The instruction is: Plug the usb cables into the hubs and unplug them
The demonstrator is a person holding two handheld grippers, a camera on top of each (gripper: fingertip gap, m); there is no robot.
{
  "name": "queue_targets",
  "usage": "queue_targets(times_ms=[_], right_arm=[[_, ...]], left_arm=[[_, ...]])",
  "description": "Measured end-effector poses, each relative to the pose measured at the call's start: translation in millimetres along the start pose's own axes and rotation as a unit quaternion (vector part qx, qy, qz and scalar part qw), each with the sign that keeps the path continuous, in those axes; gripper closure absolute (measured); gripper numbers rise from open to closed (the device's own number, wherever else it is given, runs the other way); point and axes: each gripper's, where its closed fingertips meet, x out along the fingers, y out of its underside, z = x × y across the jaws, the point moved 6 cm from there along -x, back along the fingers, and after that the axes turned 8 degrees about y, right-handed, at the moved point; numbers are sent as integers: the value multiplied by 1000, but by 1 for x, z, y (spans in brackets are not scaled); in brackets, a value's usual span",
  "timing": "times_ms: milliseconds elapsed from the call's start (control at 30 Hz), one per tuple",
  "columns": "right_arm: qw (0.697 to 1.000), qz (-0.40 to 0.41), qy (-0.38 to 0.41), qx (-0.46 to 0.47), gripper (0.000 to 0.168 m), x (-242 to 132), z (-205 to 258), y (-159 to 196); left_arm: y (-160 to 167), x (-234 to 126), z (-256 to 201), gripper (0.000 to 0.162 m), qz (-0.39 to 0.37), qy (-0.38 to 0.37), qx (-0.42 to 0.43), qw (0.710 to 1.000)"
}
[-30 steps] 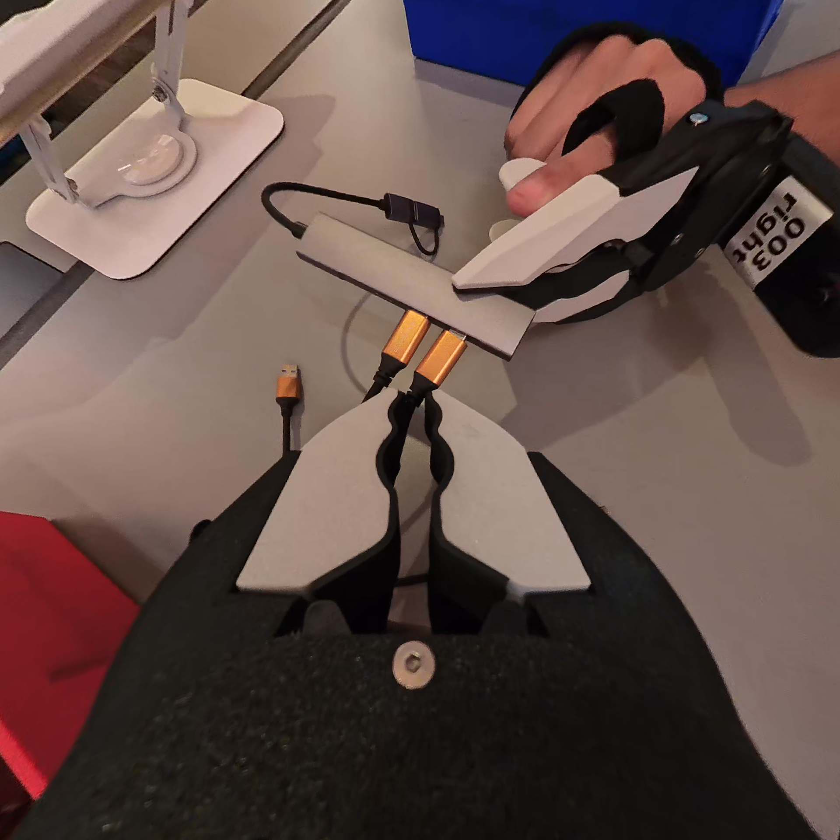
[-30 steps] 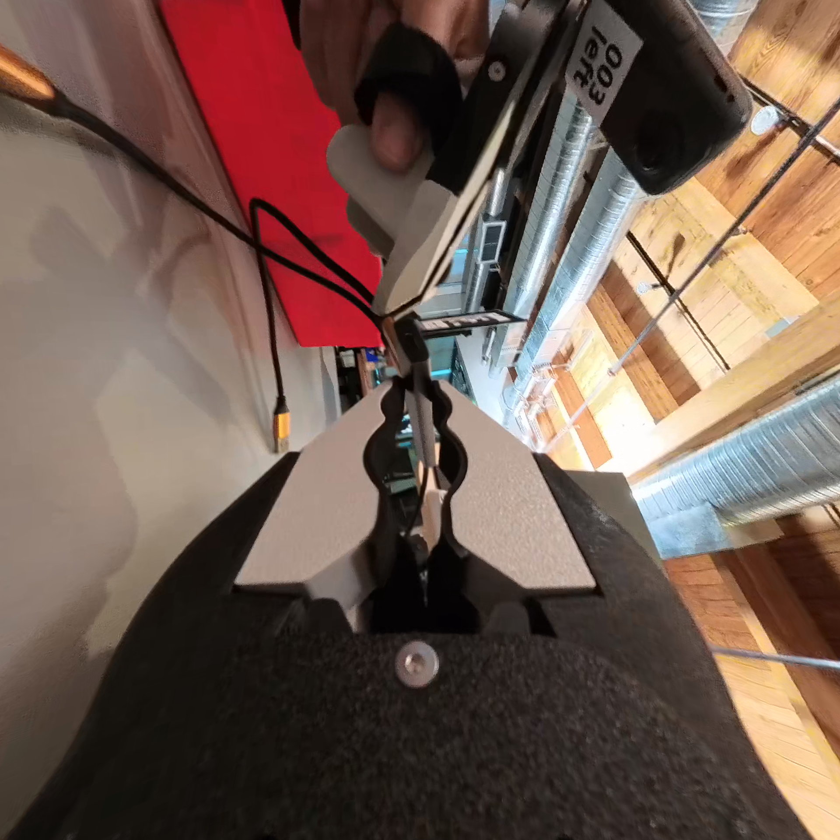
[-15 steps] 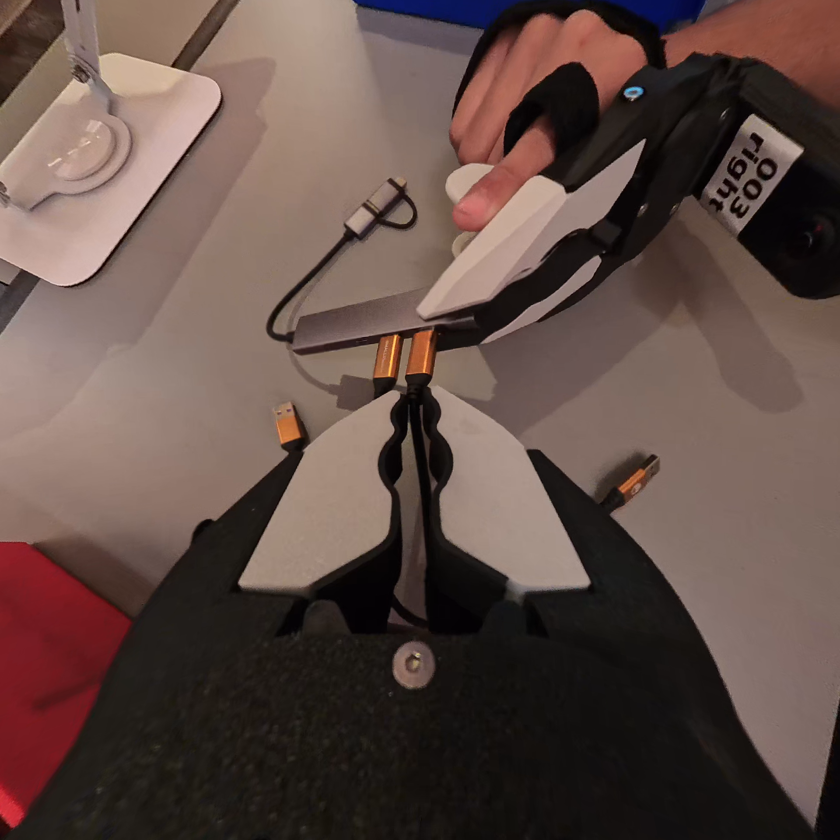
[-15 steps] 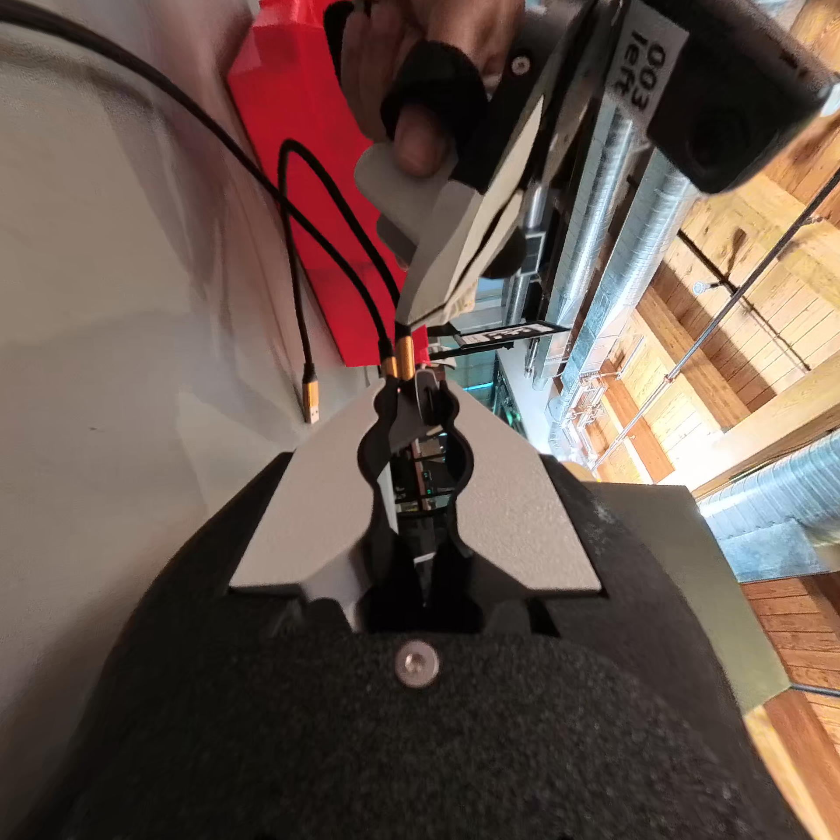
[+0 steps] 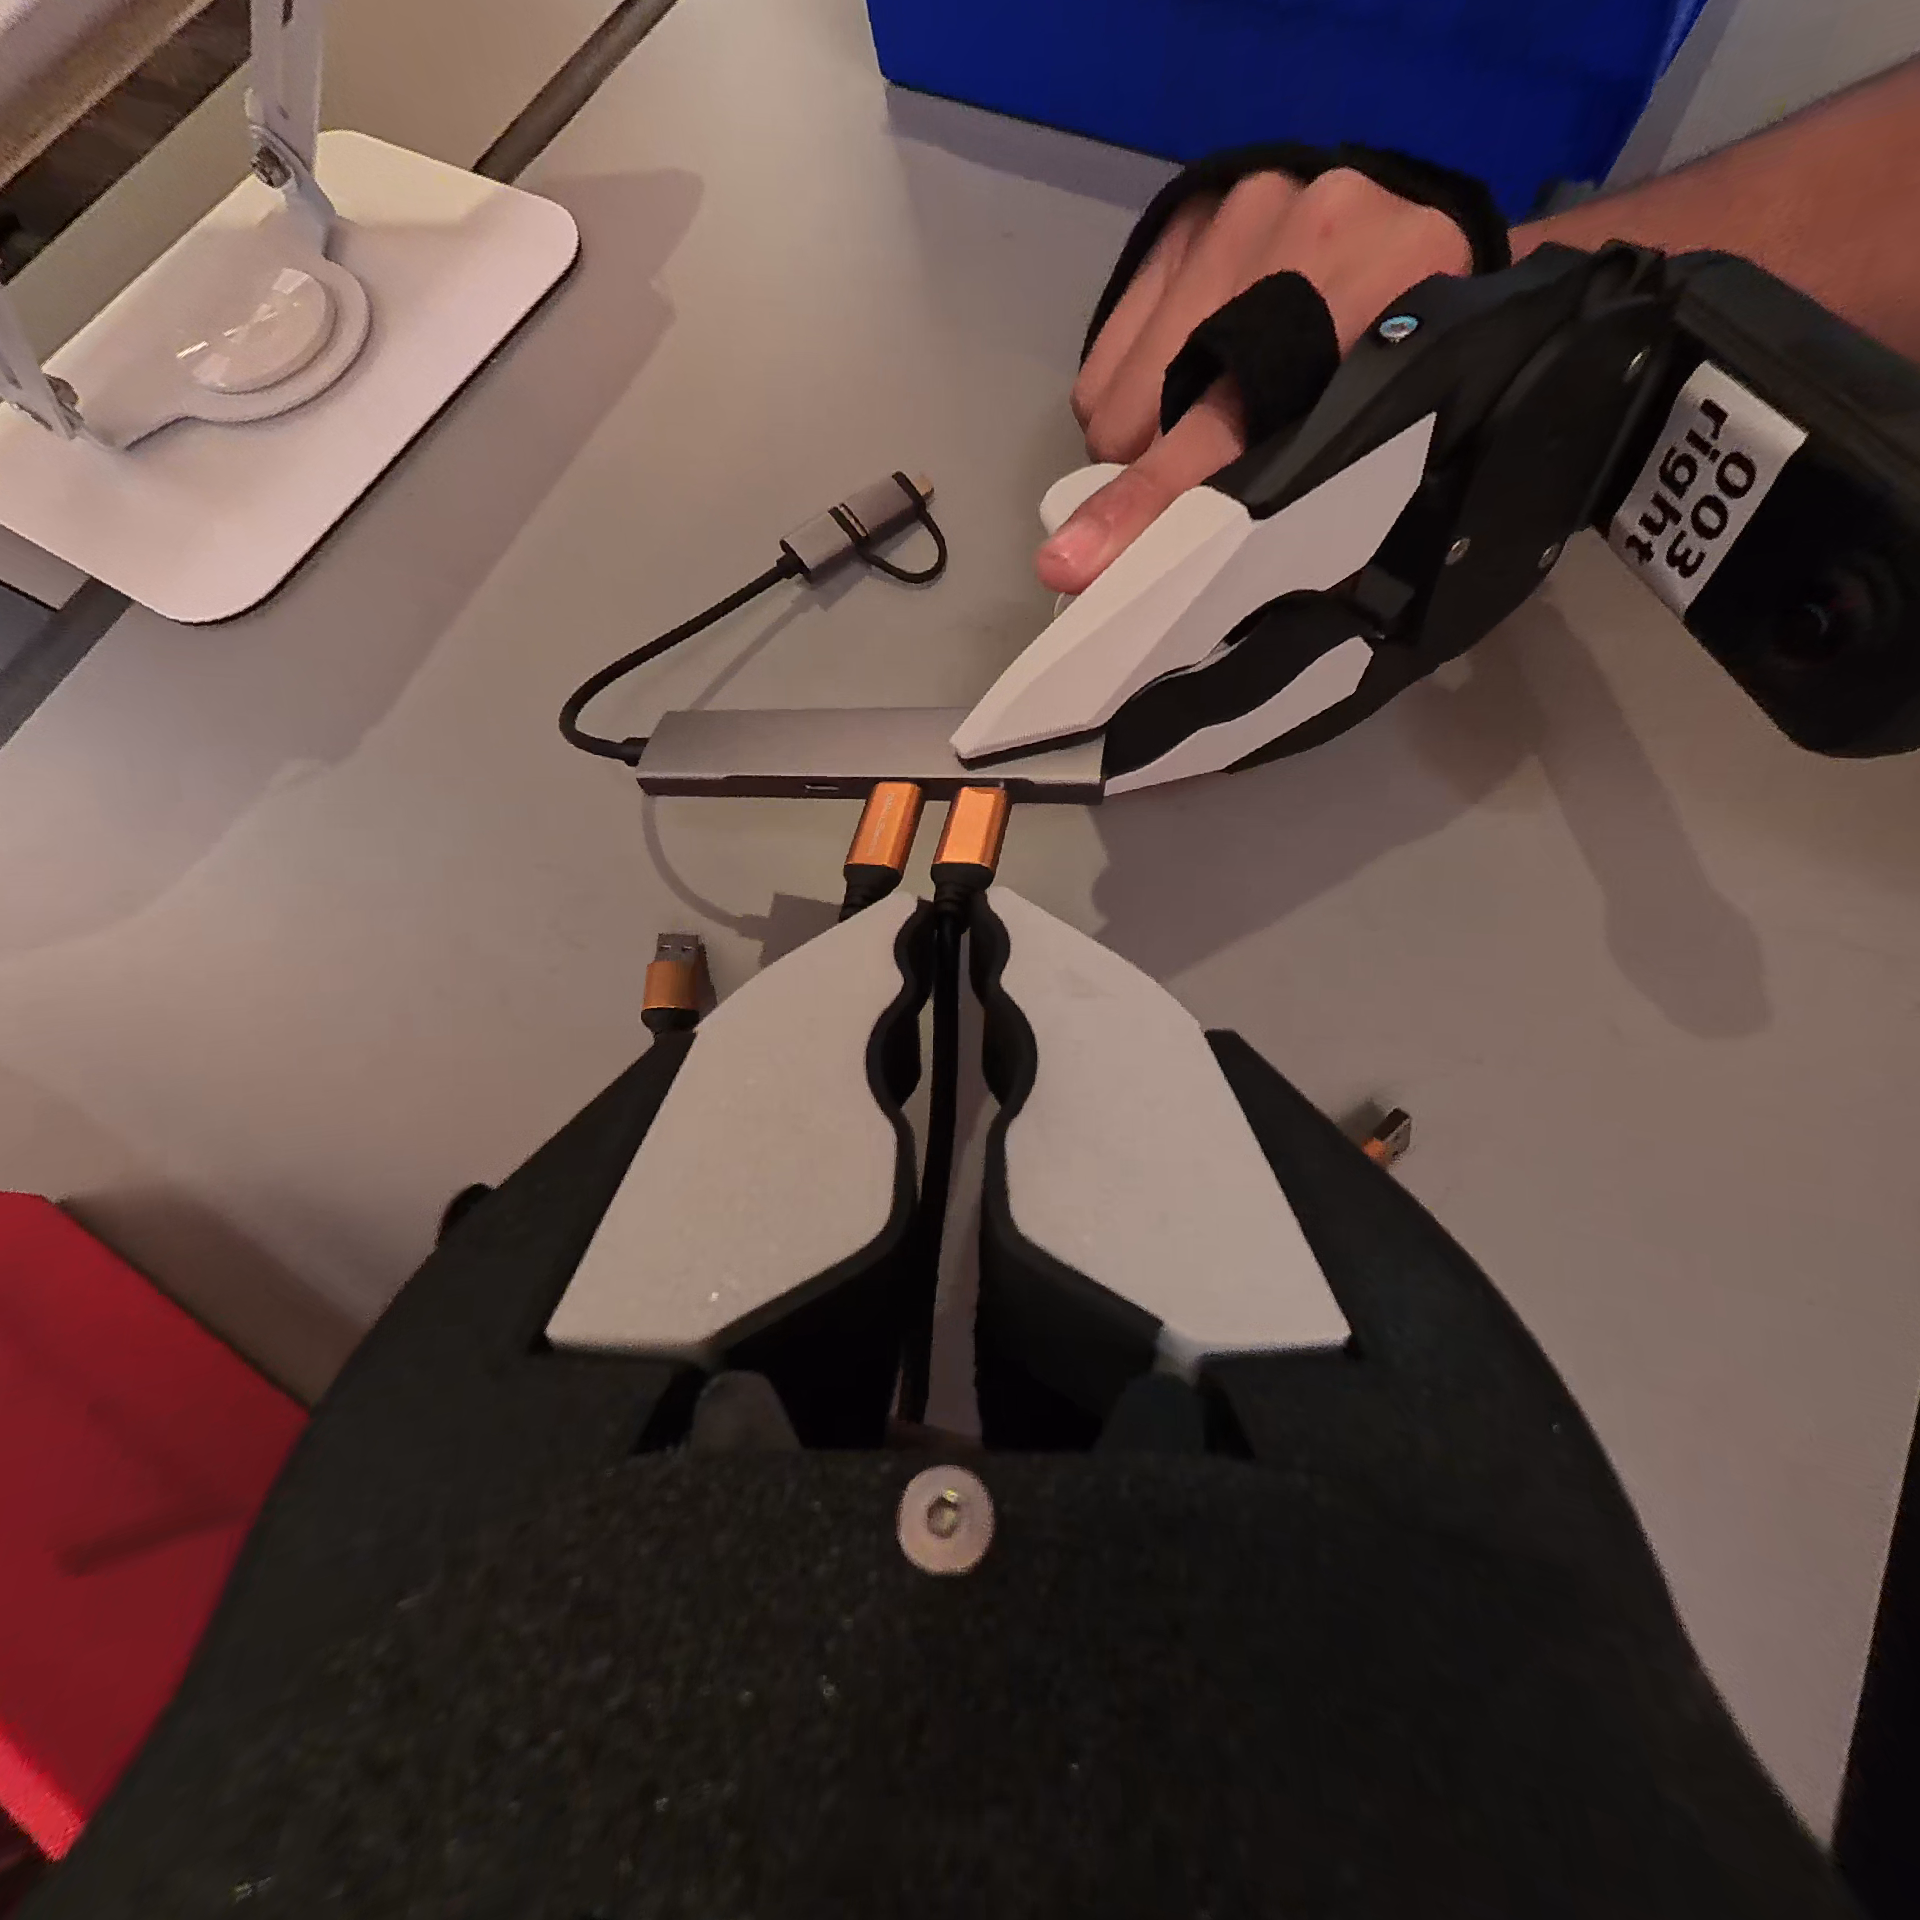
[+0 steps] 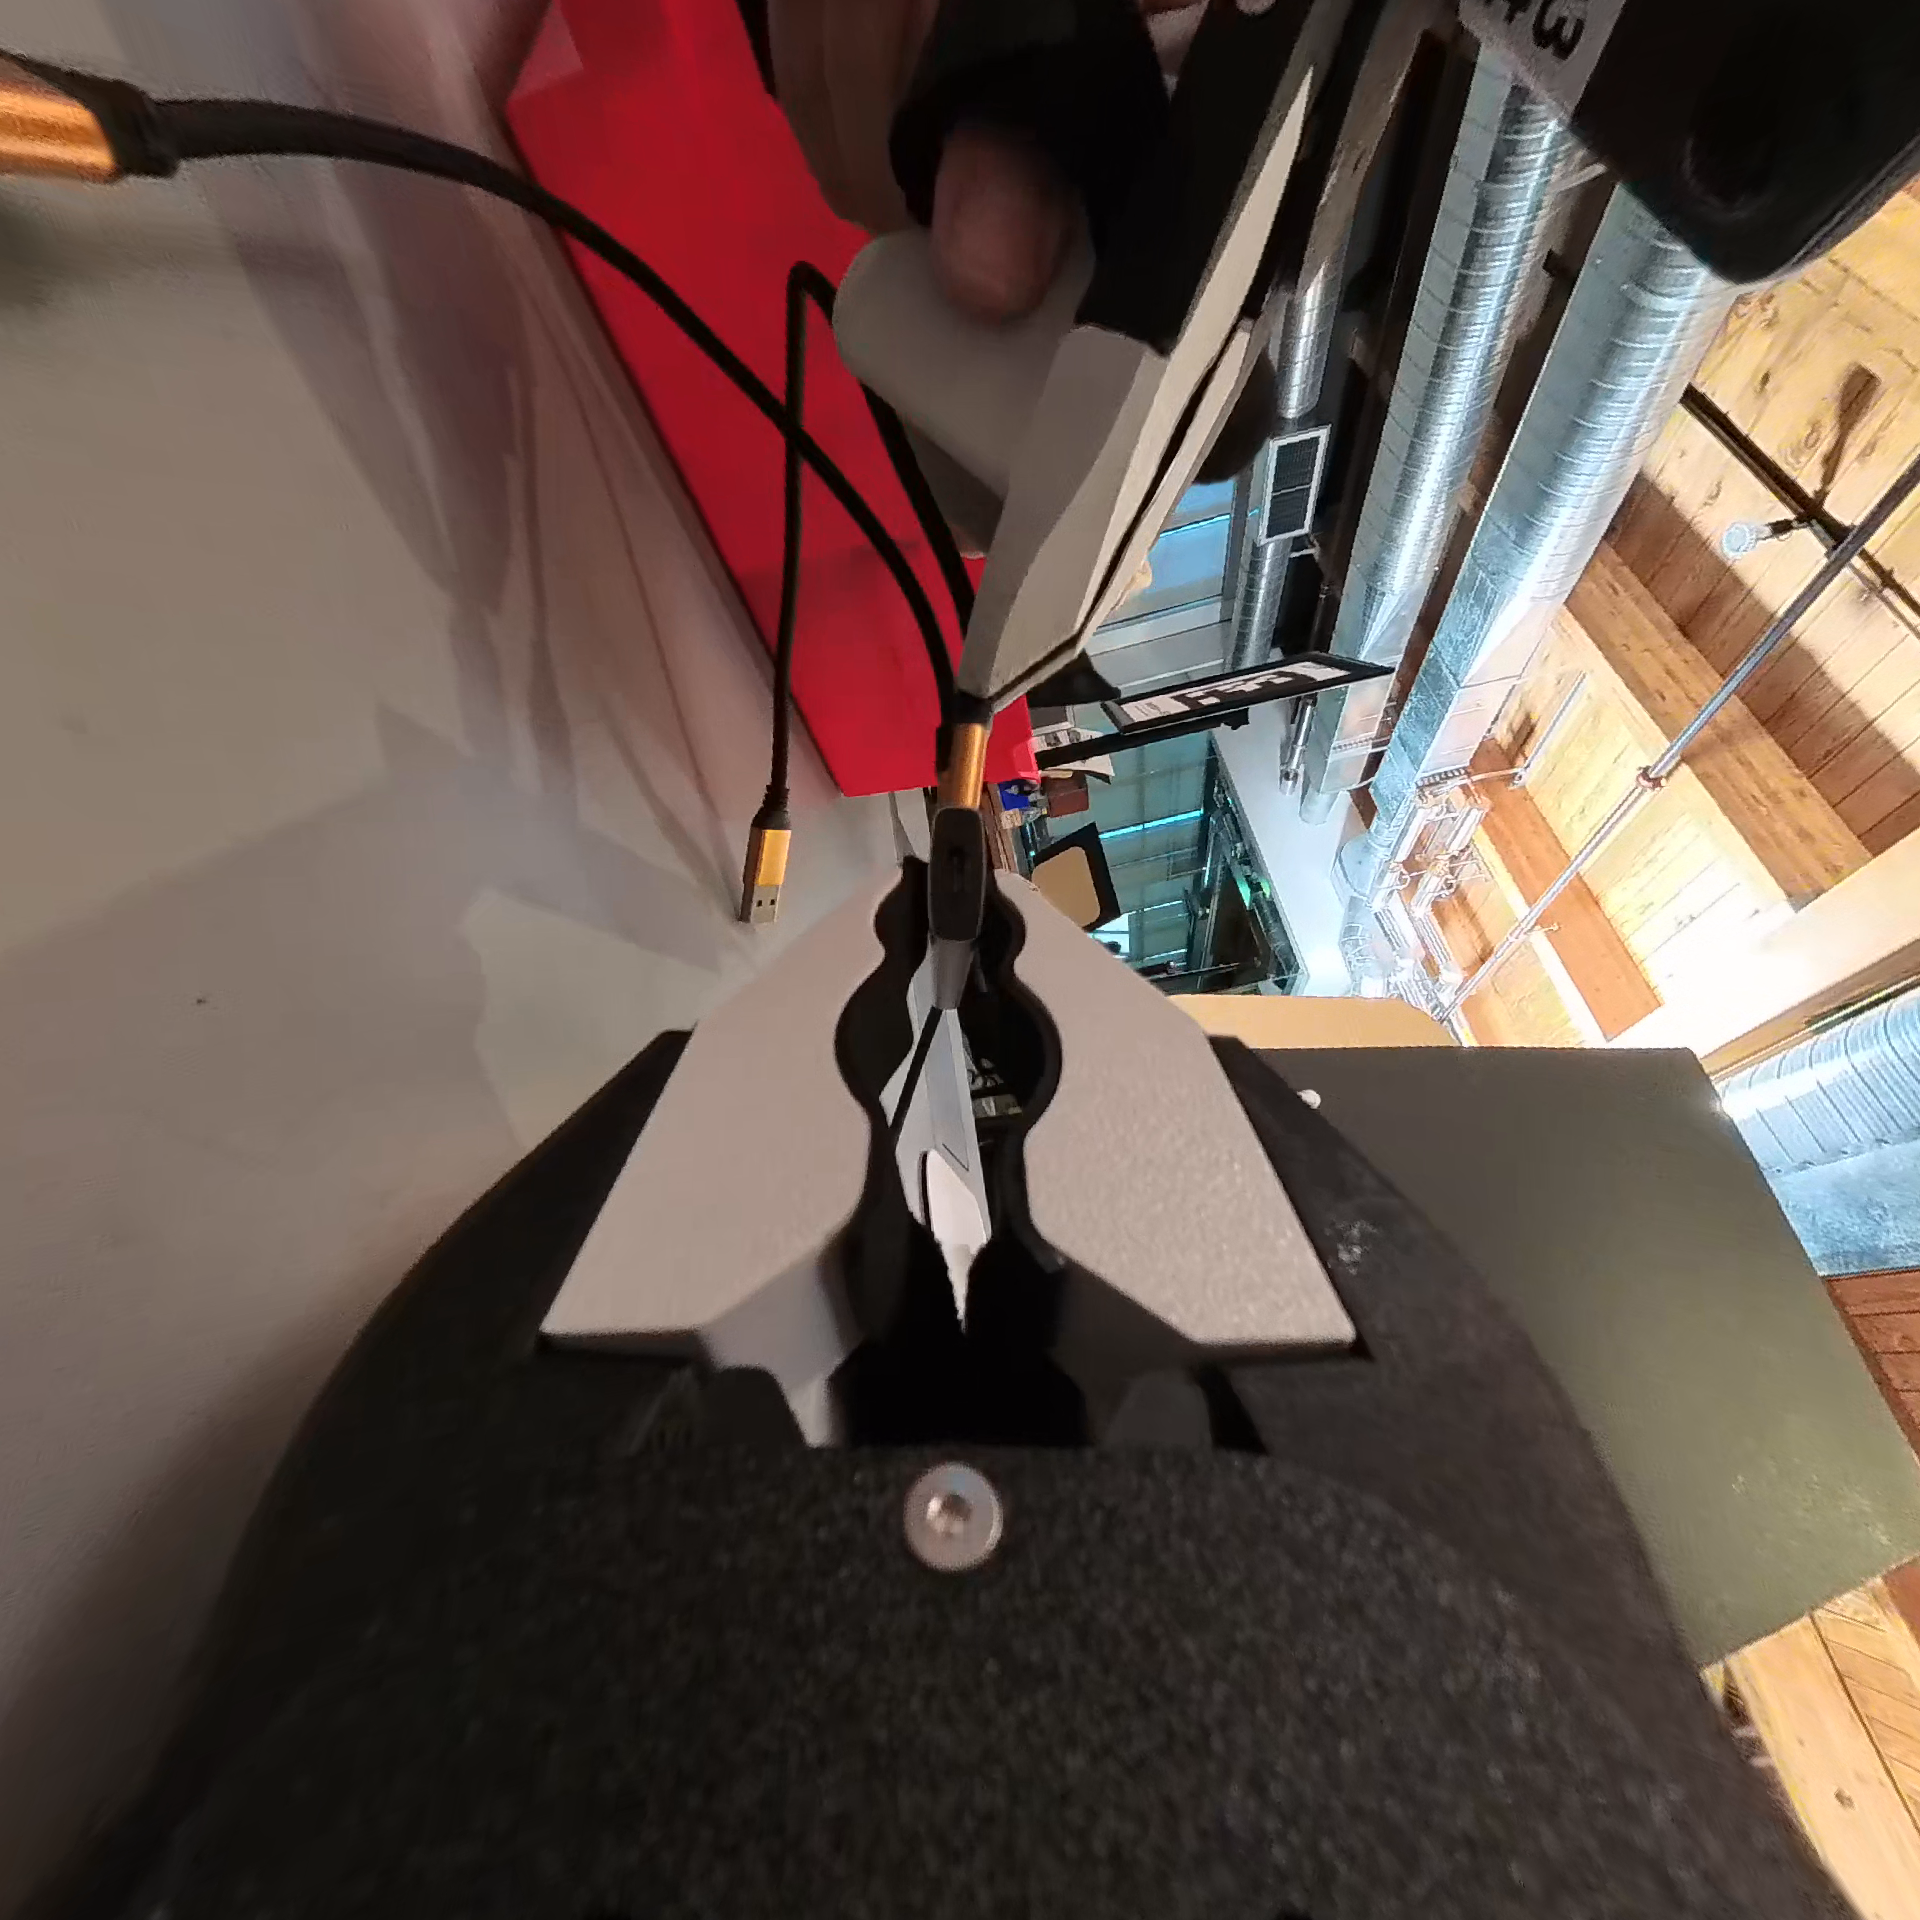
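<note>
A grey USB hub (image 5: 810,746) lies level, low over the grey table (image 5: 1351,935). Two orange plugs sit in its near side, the left one (image 5: 883,826) and the right one (image 5: 971,826). My left gripper (image 5: 943,912) is shut on the black cable just behind the right plug. My right gripper (image 5: 1039,764) is shut on the hub's right end. In the right wrist view the right gripper (image 6: 954,883) holds the hub (image 6: 956,868) edge-on, with an orange plug (image 6: 961,764) and the left gripper (image 6: 987,681) just beyond it.
The hub's own lead ends in a grey adapter (image 5: 862,509). Loose orange plugs lie at the left (image 5: 675,982) and right (image 5: 1387,1132). A white stand base (image 5: 281,364) is far left, a blue bin (image 5: 1247,62) at the back, a red box (image 5: 104,1455) near left. Both grippers' tips are close together, under 4 cm apart. Both grippers' tips are roughly 35 centimeters from the white stand base (image 5: 281,364).
The hub was held up and tilted a second ago; both grippers have brought it down and level. Both grips are unchanged.
</note>
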Motion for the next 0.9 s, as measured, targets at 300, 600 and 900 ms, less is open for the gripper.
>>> queue_targets(times_ms=[300, 600, 900], right_arm=[[1000, 13, -3, -2, 162, 0, 1, 1], [999, 35, -8, -26, 162, 1, 4, 7], [997, 35, 8, -63, 161, 1, 3, 12]], left_arm=[[1, 3, 1, 156, -28, 4, -20, 999], [10, 18, 0, 157, 1, -23, -12, 1000], [15, 31, -2, 143, -42, -23, -62, 997]])
